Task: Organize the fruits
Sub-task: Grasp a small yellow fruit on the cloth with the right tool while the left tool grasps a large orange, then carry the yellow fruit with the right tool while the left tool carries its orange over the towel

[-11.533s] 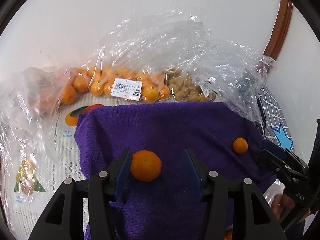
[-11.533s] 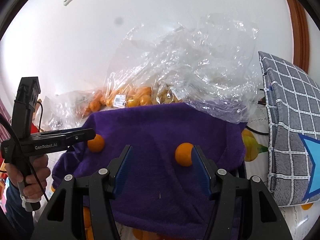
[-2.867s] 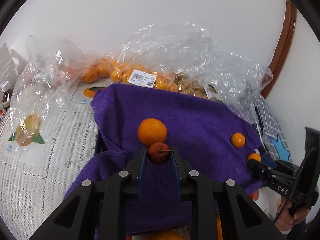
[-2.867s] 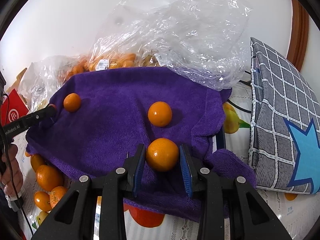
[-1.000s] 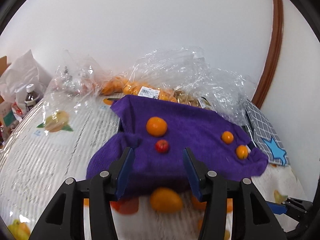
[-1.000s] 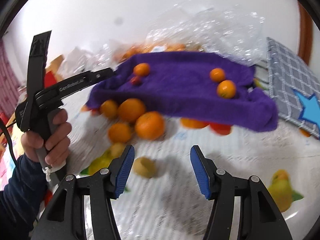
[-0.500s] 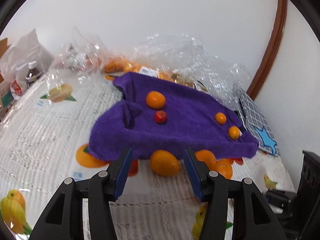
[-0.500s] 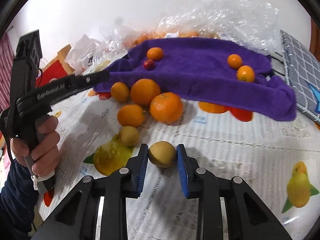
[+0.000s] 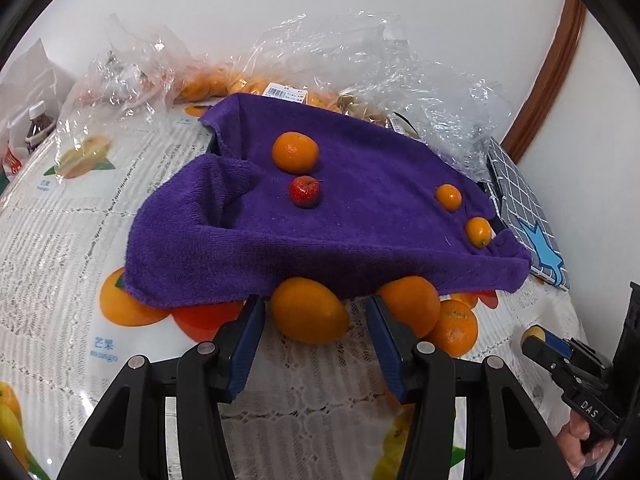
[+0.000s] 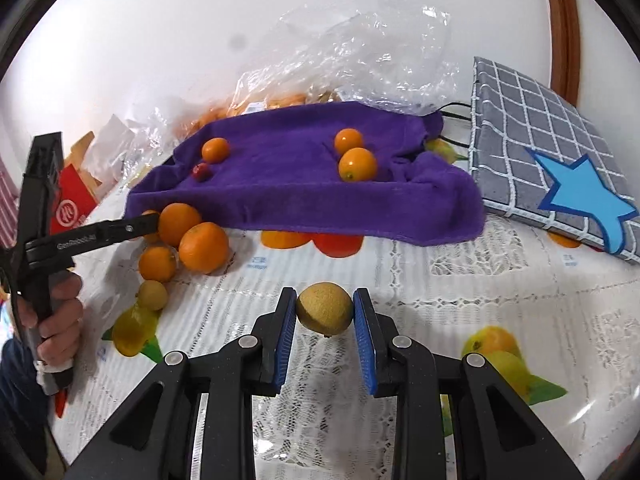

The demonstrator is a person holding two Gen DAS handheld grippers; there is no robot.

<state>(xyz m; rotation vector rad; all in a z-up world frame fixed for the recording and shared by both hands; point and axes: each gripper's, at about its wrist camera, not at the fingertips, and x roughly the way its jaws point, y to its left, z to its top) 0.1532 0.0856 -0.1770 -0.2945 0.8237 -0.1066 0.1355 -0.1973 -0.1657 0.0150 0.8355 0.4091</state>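
White wall backs a counter [image 9: 52,248] spread with a lace-and-fruit-print cloth. At far left in the left wrist view stands a small bottle [image 9: 38,122], then crinkled clear plastic bags [image 9: 360,60] holding oranges along the wall. A purple towel [image 9: 360,216] lies draped in the middle; on it sit an orange [image 9: 295,152], a small red fruit [image 9: 305,191] just in front of it, and two smaller oranges [image 9: 448,197] near the right edge. The towel's front hem overhangs loose fruit on the counter and partly hides it. The left claw [image 9: 316,334] stands apart with its jaws closing, one on each side of a large orange [image 9: 308,316] that lies at the hem; the pads do not touch it. Just right of it, two more oranges [image 9: 412,304] crowd against the right-hand finger. Farther right, a grey checked cushion [image 10: 540,140] with a blue star leans beyond the towel's corner.

From the right wrist view, a person's hand [image 10: 56,312] at far left grips the other tool's handle, beside a cluster of oranges and a small pale fruit [image 10: 152,294]. Centre front, the right claw [image 10: 325,316] is clamped on a round tan fruit [image 10: 325,308], both pads pressing its sides, over open counter well in front of the towel.
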